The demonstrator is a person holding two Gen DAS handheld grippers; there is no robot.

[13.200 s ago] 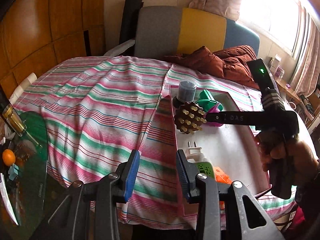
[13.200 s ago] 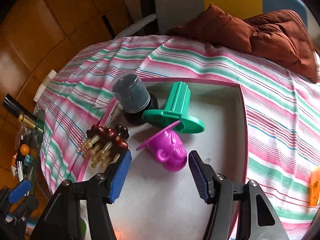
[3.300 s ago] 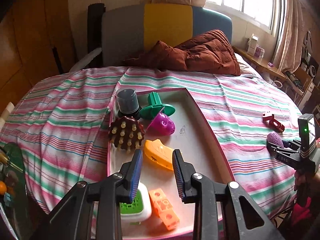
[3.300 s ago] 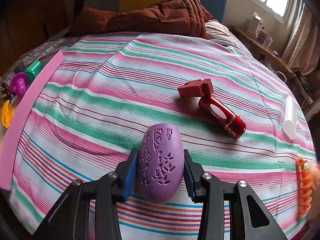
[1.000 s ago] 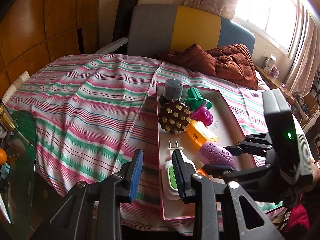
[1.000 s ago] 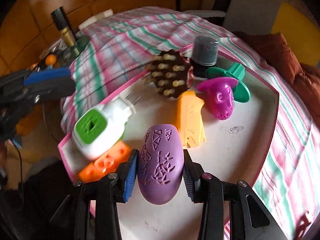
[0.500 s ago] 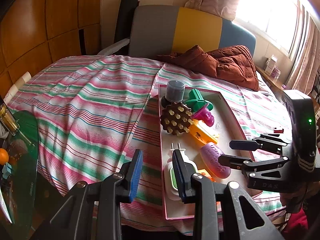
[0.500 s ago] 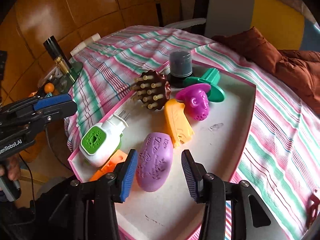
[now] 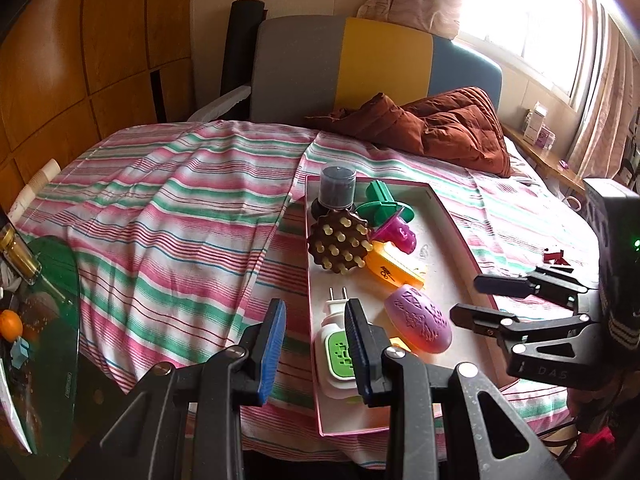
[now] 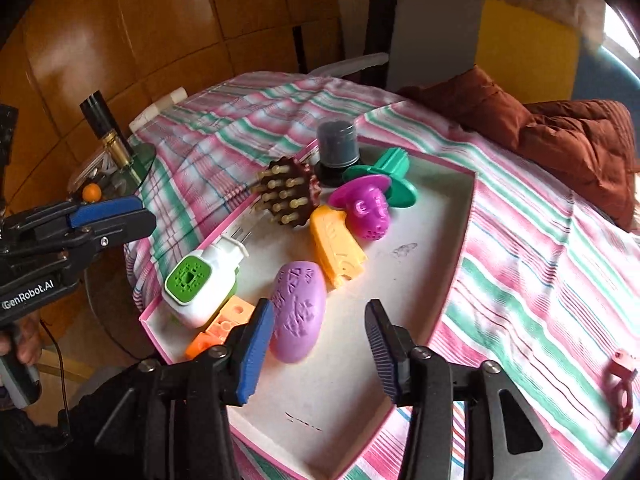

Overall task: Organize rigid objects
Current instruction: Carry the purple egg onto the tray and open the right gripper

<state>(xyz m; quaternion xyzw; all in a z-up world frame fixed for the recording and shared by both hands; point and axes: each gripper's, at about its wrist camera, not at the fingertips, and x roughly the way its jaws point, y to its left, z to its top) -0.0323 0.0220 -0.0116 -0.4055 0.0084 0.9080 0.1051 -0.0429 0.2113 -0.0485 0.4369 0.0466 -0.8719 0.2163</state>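
You are backing your right gripper [image 10: 318, 346], jaws now released, off the purple oval brush [image 10: 297, 310] just deposited in the pink tray [image 10: 452, 280], while your left gripper [image 9: 314, 350] is idling agape.

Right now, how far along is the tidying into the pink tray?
Done: the purple oval piece lies in the pink tray beside the orange piece. In hand: nothing; the right hand-held gripper and left hand-held gripper are open. Left: the red piece on the striped bedspread.
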